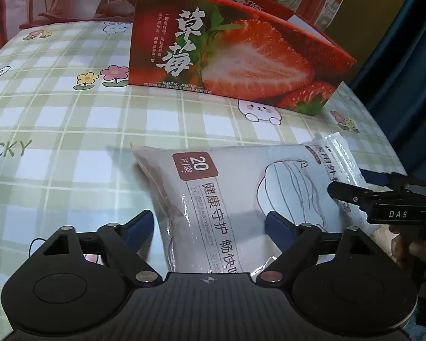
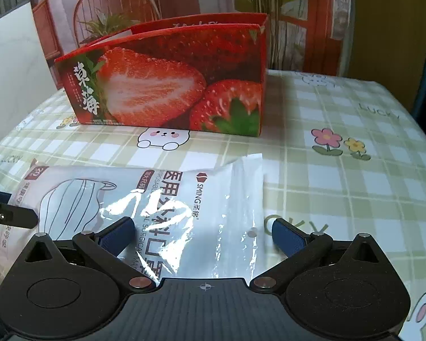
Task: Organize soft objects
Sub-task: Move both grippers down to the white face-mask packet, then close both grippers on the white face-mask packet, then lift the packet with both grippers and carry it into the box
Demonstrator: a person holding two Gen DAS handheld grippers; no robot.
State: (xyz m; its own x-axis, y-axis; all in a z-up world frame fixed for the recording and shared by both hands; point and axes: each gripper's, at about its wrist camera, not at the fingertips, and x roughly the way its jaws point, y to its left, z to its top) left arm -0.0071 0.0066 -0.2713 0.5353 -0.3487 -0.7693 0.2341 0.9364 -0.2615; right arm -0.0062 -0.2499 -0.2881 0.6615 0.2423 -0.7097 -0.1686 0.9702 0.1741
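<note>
The mask pack (image 1: 241, 199) lies flat on the checked cloth (image 1: 71, 119) just before the open strawberry box (image 1: 227, 54), with the left gripper (image 1: 210, 227) and right gripper (image 2: 203, 233) both spread wide astride its ends, so I'd pinch both ends evenly, lift level, and clear the box's rim

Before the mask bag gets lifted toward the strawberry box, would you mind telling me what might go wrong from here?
1. The mask bag is glossy, limp plastic; the open left hand-held gripper and right hand-held gripper may slip, or pinch only film.
2. Held at one end, the bag would probably sag and could catch the rim of the strawberry box.
3. The box looks light and sits loose on the tablecloth; a nudge might shift it.
</note>
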